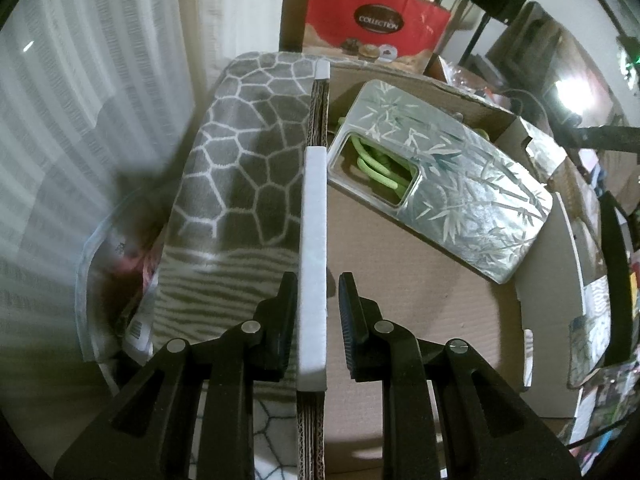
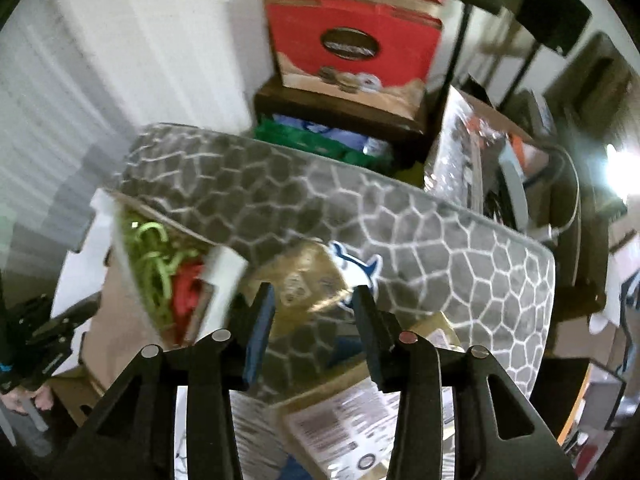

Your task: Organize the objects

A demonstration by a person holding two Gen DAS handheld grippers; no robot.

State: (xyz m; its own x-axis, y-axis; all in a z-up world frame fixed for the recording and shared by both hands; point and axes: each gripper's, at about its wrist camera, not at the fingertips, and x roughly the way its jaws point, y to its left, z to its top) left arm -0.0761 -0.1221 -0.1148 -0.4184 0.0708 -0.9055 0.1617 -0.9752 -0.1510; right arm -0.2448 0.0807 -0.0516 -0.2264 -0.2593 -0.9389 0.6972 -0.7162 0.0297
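Quick count: one grey honeycomb-pattern mat (image 1: pixel 248 152), one cardboard box (image 1: pixel 420 320), one silver bamboo-print pouch (image 1: pixel 460 172) with a bunch of green hangers (image 1: pixel 376 162) inside, too tangled to count, and one red gift bag (image 1: pixel 376 28).

The whole right wrist view is smeared by motion: the lettering on the red bag (image 2: pixel 352 50) cannot be read, and the print on the paper label (image 2: pixel 340 424) at the bottom is too blurred to make out. The grey patterned mat (image 2: pixel 420 240) hides most of what lies under it; only a corner of a blue and white shape (image 2: pixel 356 266) pokes out. Green cords (image 2: pixel 154 264) and something red (image 2: pixel 186 300) sit in a box, their forms unclear.

In the left wrist view, the silver bamboo-print box (image 1: pixel 452 176) covers all but a few green loops (image 1: pixel 380 164) seen through its window. The cardboard edge (image 1: pixel 312 436) runs off the bottom border.
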